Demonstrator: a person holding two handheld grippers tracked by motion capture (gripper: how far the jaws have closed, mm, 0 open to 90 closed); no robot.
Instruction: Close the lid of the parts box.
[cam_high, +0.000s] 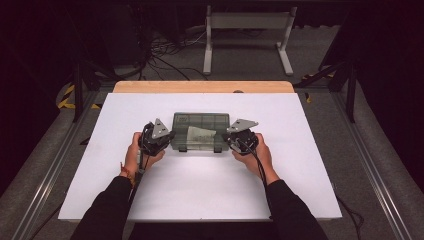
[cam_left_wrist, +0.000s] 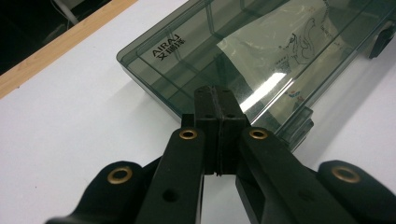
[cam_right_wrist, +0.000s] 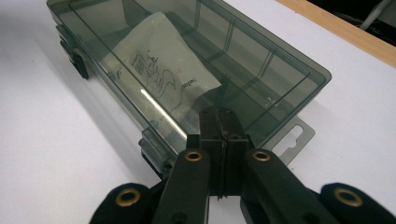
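A smoky transparent compartment box (cam_high: 200, 131) lies lid-closed in the middle of the white table, with a white printed packet (cam_high: 201, 134) inside. My left gripper (cam_high: 169, 136) sits at the box's left end, held by the person's left hand. In the left gripper view its jaws (cam_left_wrist: 218, 100) are pressed together with nothing between them, tips right at the box's edge (cam_left_wrist: 154, 88). My right gripper (cam_high: 231, 137) sits at the box's right end. In the right gripper view its jaws (cam_right_wrist: 219, 116) are likewise together and empty, over the box (cam_right_wrist: 261, 70) near its hang tab (cam_right_wrist: 296, 137).
The white table top (cam_high: 200, 195) has a wooden strip (cam_high: 202, 86) along its far edge. Two dark latches (cam_high: 200, 148) sit on the box's near side. A white metal stand (cam_high: 247, 35) and cables lie on the floor beyond. Metal rails run along both sides.
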